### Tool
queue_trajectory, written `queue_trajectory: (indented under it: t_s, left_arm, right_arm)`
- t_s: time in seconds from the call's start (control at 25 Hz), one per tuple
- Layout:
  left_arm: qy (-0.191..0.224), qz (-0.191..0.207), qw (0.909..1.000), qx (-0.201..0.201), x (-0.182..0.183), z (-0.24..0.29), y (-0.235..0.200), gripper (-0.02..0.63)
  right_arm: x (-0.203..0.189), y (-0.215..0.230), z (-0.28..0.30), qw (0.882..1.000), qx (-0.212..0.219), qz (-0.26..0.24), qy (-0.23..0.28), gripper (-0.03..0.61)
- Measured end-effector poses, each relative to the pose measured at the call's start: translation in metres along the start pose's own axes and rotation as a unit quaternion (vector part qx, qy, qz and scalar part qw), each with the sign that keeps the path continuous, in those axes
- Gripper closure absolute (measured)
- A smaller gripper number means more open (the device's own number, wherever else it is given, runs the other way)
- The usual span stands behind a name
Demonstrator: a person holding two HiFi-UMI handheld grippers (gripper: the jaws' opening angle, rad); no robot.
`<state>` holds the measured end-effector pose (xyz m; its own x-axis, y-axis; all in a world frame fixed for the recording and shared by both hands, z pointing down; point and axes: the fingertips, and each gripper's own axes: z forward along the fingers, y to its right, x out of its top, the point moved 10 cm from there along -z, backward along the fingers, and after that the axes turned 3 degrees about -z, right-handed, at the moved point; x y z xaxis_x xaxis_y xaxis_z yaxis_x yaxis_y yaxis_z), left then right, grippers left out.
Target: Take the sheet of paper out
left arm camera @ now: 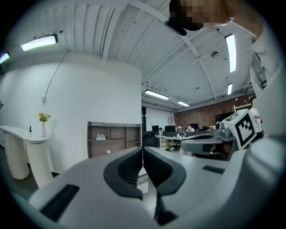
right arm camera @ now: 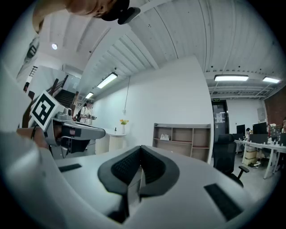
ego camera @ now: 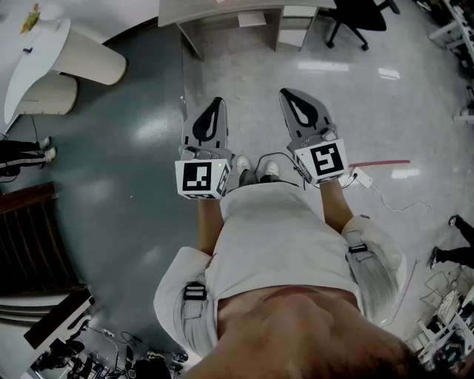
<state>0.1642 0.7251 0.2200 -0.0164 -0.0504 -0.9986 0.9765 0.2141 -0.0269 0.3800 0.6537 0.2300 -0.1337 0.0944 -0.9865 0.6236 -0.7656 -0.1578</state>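
No sheet of paper shows in any view. In the head view the person stands on the floor and holds both grippers out level in front of the body. My left gripper and my right gripper are side by side, each with its marker cube nearest the body. Both are shut with nothing between the jaws. In the left gripper view the left gripper has its black pads pressed together, and the right gripper shows beside it. The right gripper view shows the right gripper shut as well, with the left gripper at its left.
A wooden shelf unit stands against the white wall ahead. A curved white counter with a flower vase is at the left. A desk and a black office chair stand ahead, with cables on the floor at the right.
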Motion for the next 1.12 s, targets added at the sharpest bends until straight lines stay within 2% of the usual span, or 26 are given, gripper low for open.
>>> queue_trajectory:
  t_s: [0.4,0.72,1.12]
  left_arm:
    - [0.005,0.006,0.9999,0.012,0.0,-0.008,0.022,0.591]
    - [0.001,0.001,0.9997,0.025,-0.007,-0.009,0.036,0.591]
    - [0.001,-0.001,0.9997,0.025,-0.01,0.02,0.011,0.591]
  right_arm:
    - [0.0,0.008,-0.021,1.0,-0.009,0.011,0.016,0.56]
    - [-0.007,0.014,-0.026,1.0,0.007,0.014,0.017,0.558]
    - [-0.012,0.027,0.007,1.0,0.006,0.014,0.009,0.559]
